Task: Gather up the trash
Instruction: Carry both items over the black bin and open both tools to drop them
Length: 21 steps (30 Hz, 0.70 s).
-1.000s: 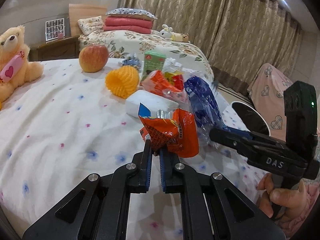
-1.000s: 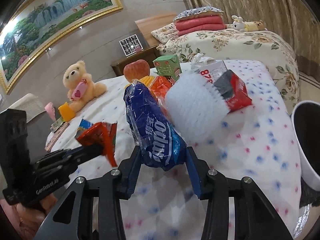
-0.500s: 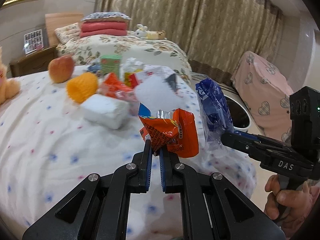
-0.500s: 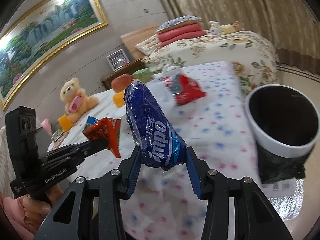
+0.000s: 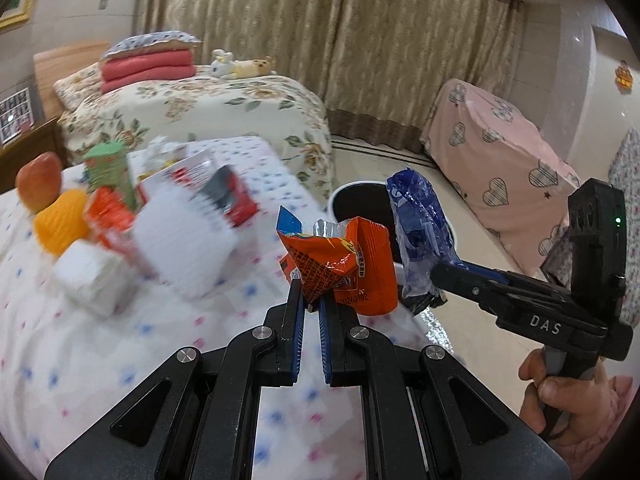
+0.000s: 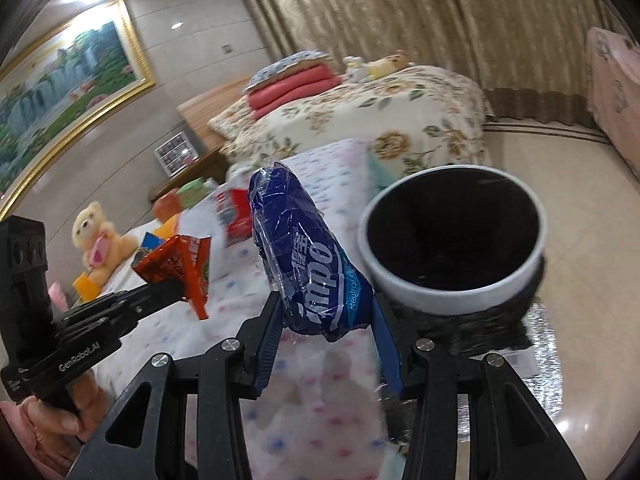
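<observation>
A: Orange snack wrapper [image 5: 340,264] is pinched in the left gripper [image 5: 311,304], above the bed's near edge.

B: And the right gripper [image 6: 326,320]?

A: Clamped on a blue tissue pack [image 6: 308,256], left of the white bin [image 6: 452,292].

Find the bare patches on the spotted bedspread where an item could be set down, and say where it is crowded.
Bare spotted bedspread lies in front of the white tissue pack, reaching the left gripper. A smaller strip lies beyond the red packet, toward the far edge. The cluster from apple to red packet is crowded.
</observation>
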### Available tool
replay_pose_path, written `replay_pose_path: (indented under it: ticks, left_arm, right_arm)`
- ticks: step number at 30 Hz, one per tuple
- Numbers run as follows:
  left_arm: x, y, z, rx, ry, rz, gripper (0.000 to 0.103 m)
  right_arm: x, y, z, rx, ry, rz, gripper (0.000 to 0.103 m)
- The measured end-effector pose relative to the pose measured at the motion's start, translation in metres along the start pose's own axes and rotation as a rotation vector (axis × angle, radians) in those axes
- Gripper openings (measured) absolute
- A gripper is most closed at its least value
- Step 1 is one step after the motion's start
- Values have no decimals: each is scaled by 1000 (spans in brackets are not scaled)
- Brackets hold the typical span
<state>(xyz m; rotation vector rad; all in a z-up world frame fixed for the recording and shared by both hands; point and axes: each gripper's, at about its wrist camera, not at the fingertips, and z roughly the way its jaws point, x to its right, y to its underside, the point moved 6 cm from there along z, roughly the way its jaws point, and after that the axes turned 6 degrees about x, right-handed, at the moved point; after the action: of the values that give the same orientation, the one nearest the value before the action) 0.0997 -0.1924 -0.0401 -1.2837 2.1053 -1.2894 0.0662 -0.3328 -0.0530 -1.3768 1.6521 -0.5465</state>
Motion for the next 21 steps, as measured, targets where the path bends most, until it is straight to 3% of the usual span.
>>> replay_pose_path:
  ticks: [9,21]
  left_arm:
    - [25,-22,40,-40,31,19,7]
    - [52,-43,93,-93,47,53,7]
  right_arm:
    - [46,-12,4,3,87,46,45]
    - [84,-26,16,-11,126,85,45]
